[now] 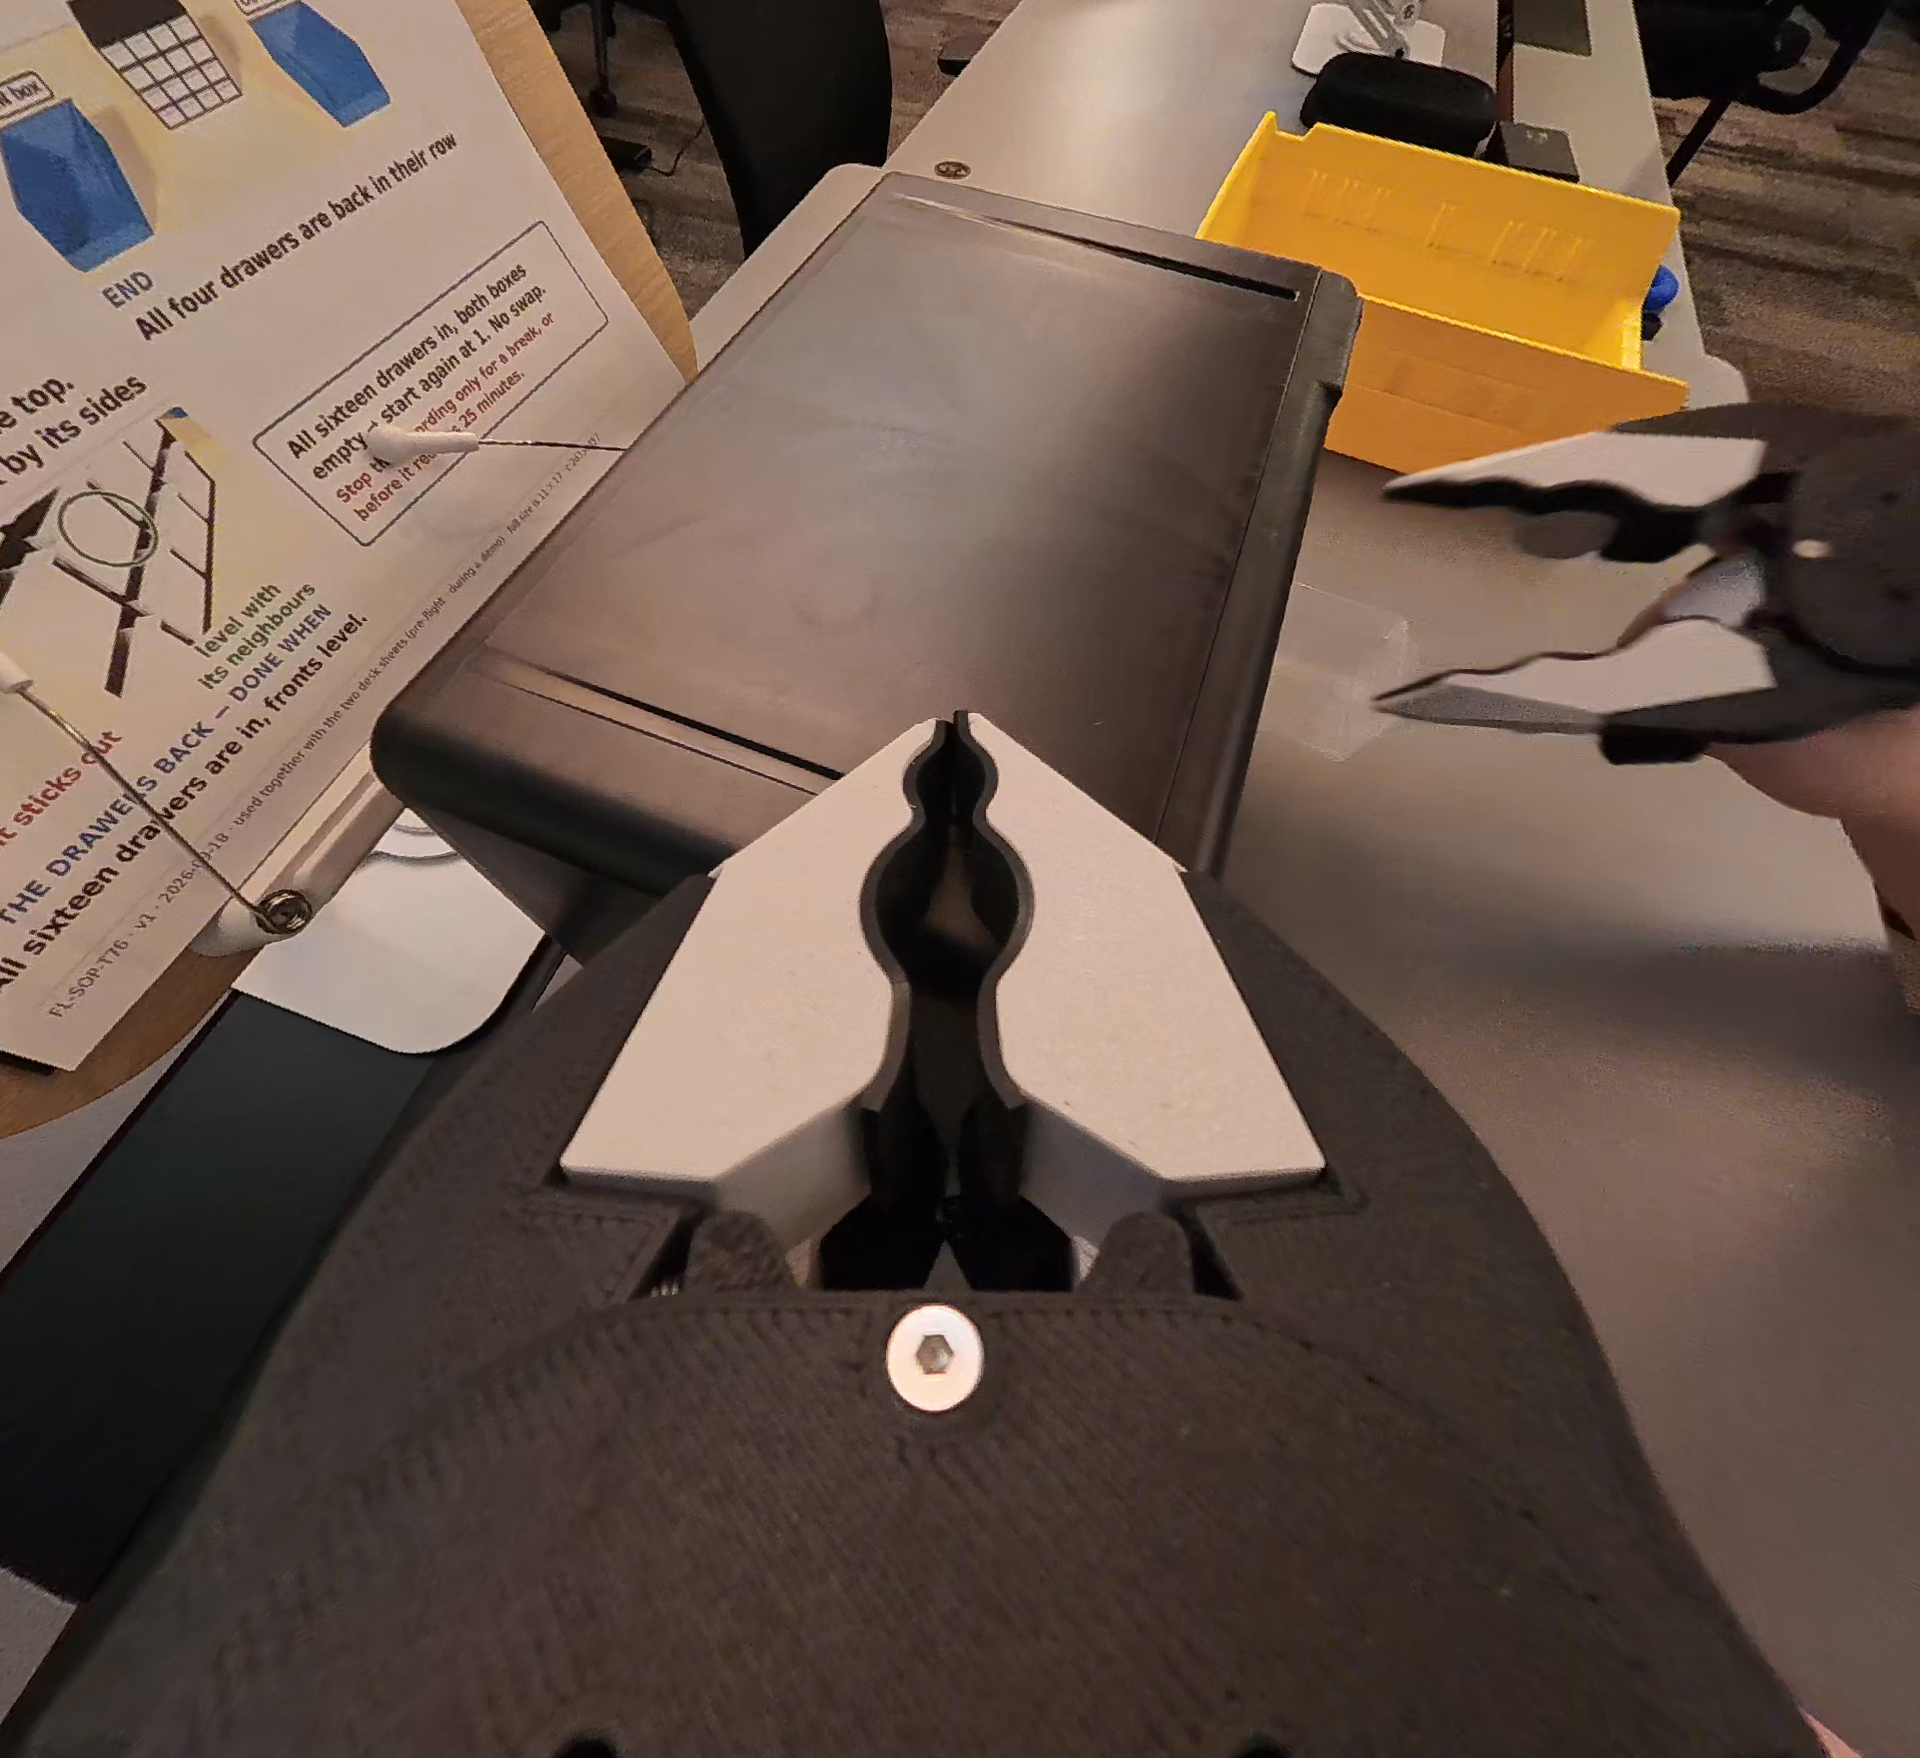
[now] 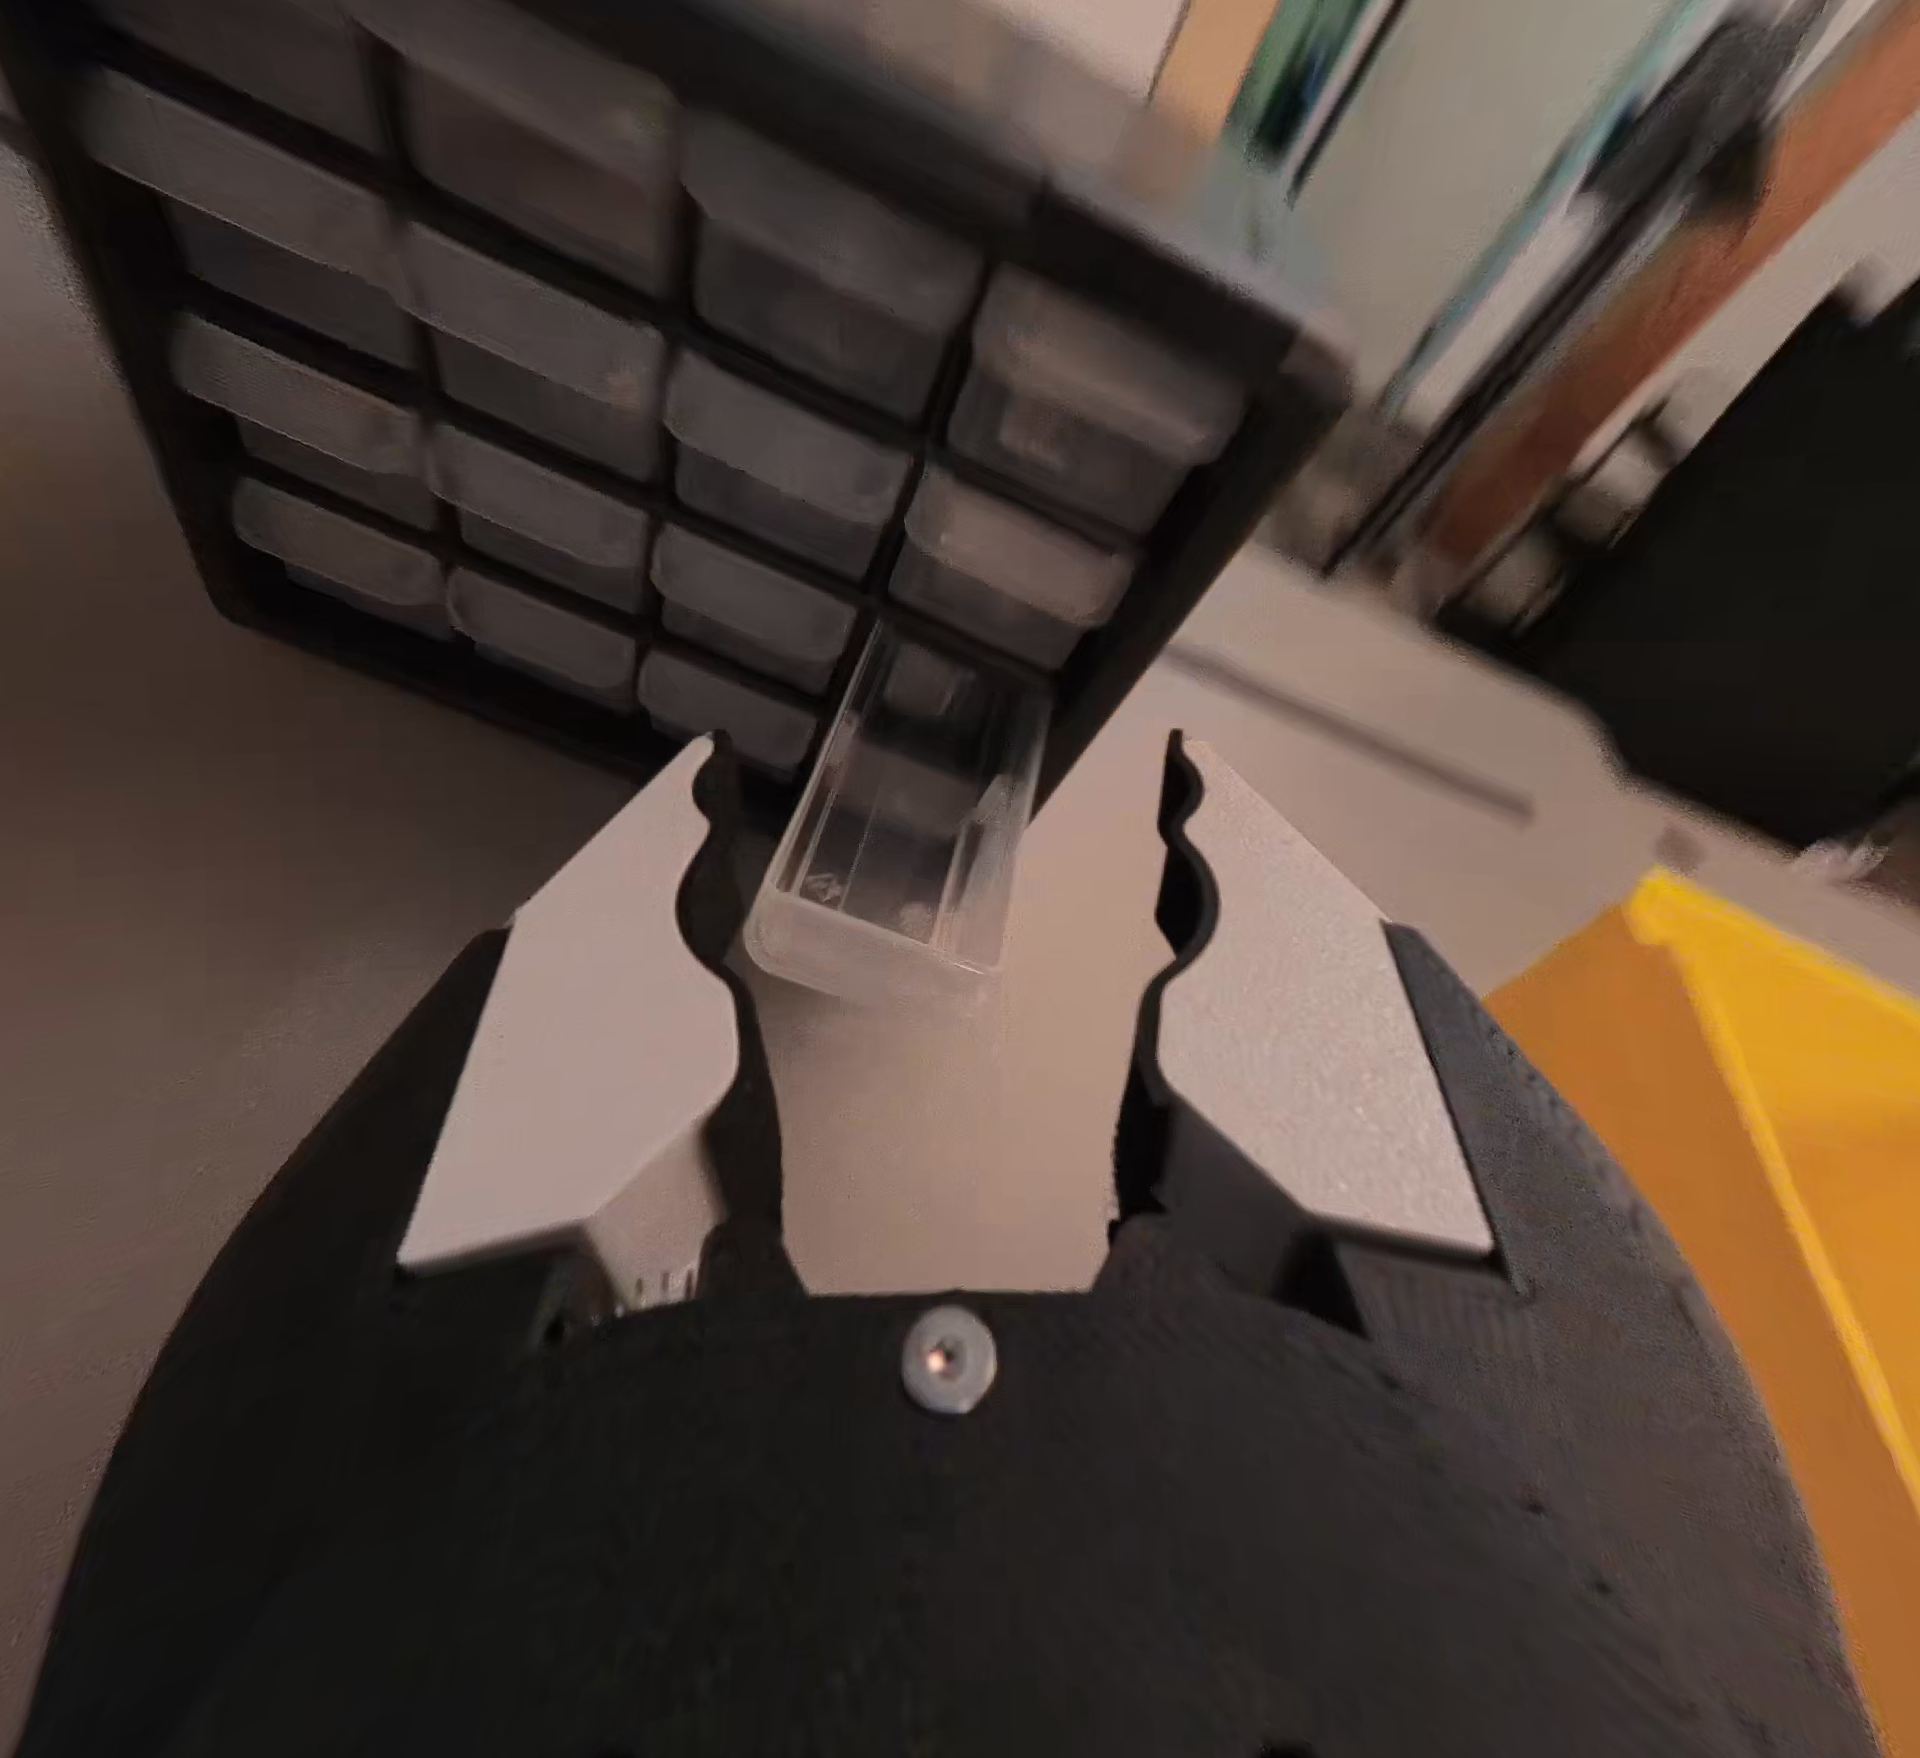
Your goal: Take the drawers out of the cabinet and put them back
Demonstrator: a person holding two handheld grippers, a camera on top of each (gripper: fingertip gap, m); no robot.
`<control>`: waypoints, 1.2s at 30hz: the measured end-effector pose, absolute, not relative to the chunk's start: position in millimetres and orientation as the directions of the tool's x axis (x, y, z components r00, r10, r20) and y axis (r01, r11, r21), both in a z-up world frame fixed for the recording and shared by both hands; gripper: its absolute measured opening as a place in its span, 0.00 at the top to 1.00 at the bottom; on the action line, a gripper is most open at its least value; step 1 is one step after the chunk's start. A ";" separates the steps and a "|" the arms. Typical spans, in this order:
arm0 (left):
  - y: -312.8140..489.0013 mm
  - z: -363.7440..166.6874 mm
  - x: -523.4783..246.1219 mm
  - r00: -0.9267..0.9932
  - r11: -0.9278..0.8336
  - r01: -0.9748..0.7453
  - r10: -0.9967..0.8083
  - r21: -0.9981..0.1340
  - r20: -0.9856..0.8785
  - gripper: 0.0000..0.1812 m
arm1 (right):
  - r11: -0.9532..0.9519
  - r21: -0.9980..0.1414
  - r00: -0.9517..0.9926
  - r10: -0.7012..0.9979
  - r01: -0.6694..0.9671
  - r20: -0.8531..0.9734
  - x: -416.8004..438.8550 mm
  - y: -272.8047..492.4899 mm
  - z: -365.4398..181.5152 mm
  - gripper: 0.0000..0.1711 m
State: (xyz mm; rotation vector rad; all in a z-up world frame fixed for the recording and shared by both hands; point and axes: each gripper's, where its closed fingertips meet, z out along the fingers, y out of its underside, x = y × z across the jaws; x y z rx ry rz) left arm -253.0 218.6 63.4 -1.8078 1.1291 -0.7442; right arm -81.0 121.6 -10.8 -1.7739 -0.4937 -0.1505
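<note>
The black drawer cabinet (image 2: 1226, 503) stands on the grey table, its front a grid of clear drawers; the view is blurred. The bottom right clear drawer (image 2: 904, 846) sticks far out of its slot toward me. My right gripper (image 2: 945, 752) is open, its fingers on either side of the drawer's front end, not touching it. In the left wrist view I see the cabinet's top (image 1: 914, 482) from above. My left gripper (image 1: 958, 721) is shut and empty, just over the cabinet's near top edge. The right gripper (image 1: 1382, 596) shows open at the right, by the pulled-out drawer (image 1: 1340, 680).
A yellow bin (image 1: 1455, 295) sits on the table beyond the cabinet's right side; it also shows in the right wrist view (image 2: 1714, 1189). An instruction board (image 1: 239, 420) leans at the left. A black case (image 1: 1403, 98) and a stand sit farther back.
</note>
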 end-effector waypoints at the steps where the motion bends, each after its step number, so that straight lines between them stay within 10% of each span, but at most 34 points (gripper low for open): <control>1: 218.6 63.3 -253.1 0.413 -0.225 -0.399 -0.910 -0.889 0.045 1.00 | -0.087 -0.899 0.890 0.208 0.430 0.405 -75.6 109.4 -2.7 0.56; 6: 218.7 63.3 -253.1 0.414 -0.222 -0.401 -0.909 -0.889 0.041 1.00 | -0.023 -0.902 0.888 0.190 0.431 0.420 -67.2 70.4 -42.3 0.96; 36: 218.6 63.2 -253.1 0.412 -0.225 -0.396 -0.910 -0.890 0.047 1.00 | -0.143 -0.873 0.877 0.205 0.467 0.435 -70.5 166.1 -56.3 1.00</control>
